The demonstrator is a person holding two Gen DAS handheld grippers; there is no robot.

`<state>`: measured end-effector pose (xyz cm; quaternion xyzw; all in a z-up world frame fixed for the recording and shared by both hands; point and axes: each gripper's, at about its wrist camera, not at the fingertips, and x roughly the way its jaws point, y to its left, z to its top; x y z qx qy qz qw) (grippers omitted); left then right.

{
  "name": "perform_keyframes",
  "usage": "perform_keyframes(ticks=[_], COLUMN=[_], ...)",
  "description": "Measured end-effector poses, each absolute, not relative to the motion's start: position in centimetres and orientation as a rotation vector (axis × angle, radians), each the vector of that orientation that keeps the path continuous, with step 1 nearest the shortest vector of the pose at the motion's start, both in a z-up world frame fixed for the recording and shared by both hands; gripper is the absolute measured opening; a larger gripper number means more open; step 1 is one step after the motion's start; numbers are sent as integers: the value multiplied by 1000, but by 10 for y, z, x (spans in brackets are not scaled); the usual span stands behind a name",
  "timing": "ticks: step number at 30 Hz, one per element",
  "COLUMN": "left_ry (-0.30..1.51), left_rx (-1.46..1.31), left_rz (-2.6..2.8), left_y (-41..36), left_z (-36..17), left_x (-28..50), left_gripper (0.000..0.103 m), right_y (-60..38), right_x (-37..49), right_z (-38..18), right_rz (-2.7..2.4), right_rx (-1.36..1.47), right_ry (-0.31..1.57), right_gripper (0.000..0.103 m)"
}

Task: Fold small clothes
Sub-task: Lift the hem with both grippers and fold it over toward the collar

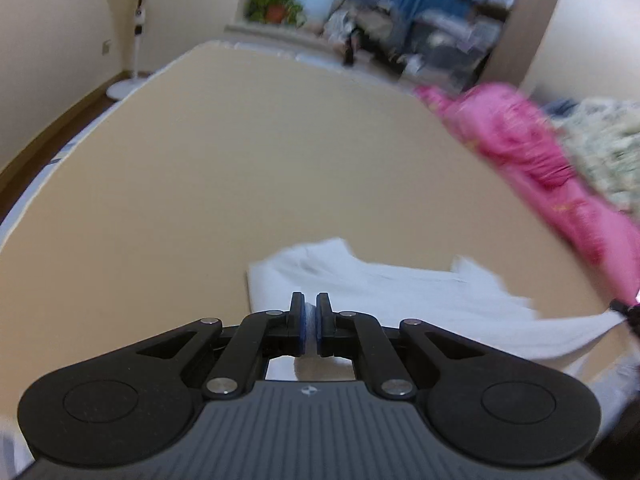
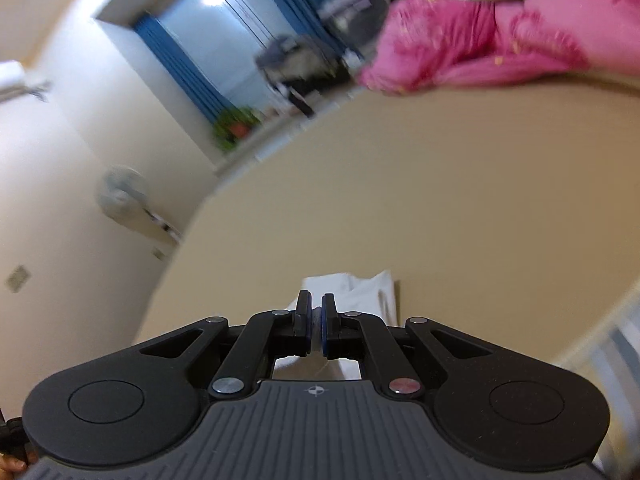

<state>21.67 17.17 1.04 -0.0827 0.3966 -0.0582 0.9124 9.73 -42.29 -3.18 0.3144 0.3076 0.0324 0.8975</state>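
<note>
A small white garment lies spread and partly lifted on the tan bed surface, low in the left wrist view. My left gripper is shut on its near edge; white cloth shows between the blue pads. My right gripper is shut on another edge of the same white garment, with cloth pinched between its pads. At the far right of the left wrist view the garment stretches toward a dark object at the frame edge.
A pink garment and a pale patterned cloth are heaped on the bed's right side; both show in the right wrist view. A standing fan, a potted plant and cluttered shelves lie beyond the bed.
</note>
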Motion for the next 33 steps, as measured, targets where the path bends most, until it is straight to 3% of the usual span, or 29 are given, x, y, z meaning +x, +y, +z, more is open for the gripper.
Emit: perform_keyframes(ticks=[1, 4, 8, 10, 11, 13, 18, 19, 20, 21, 22, 28, 33], left_ry=[829, 812, 961, 919, 910, 929, 957, 953, 954, 958, 952, 707, 740], left_rx=[-148, -268, -401, -306, -256, -212, -196, -184, -172, -159, -136, -150, -81], left_rz=[-54, -2, -21, -85, -102, -96, -102, -103, -112, -120, -118, -20, -9], left_y=[172, 196, 211, 199, 193, 185, 170, 169, 166, 163, 159, 178, 169], left_z=[2, -26, -61, -56, -57, -64, -81, -82, -84, -86, -88, -51, -67], left_x=[241, 274, 274, 277, 281, 293, 307, 306, 307, 307, 308, 295, 309], left_gripper=[5, 28, 31, 40, 44, 44, 42, 35, 16, 6, 4, 4, 4], right_y=[-423, -424, -423, -412, -406, -395, -384, -381, -377, -372, -368, -356, -354], right_x=[124, 172, 183, 190, 196, 209, 233, 229, 232, 234, 234, 221, 247], right_z=[-41, -67, -109, -108, -108, -118, -136, -139, -140, -141, -140, -96, -117], right_rz=[61, -98, -81, 27, 59, 66, 43, 41, 46, 57, 60, 52, -15], right_rx=[629, 545, 604, 576, 523, 446, 445, 441, 439, 426, 403, 348, 335], right_ry=[659, 683, 797, 770, 770, 819, 883, 889, 892, 889, 878, 558, 606], right_gripper=[5, 10, 10, 12, 22, 32, 32, 33, 32, 27, 2, 3, 3])
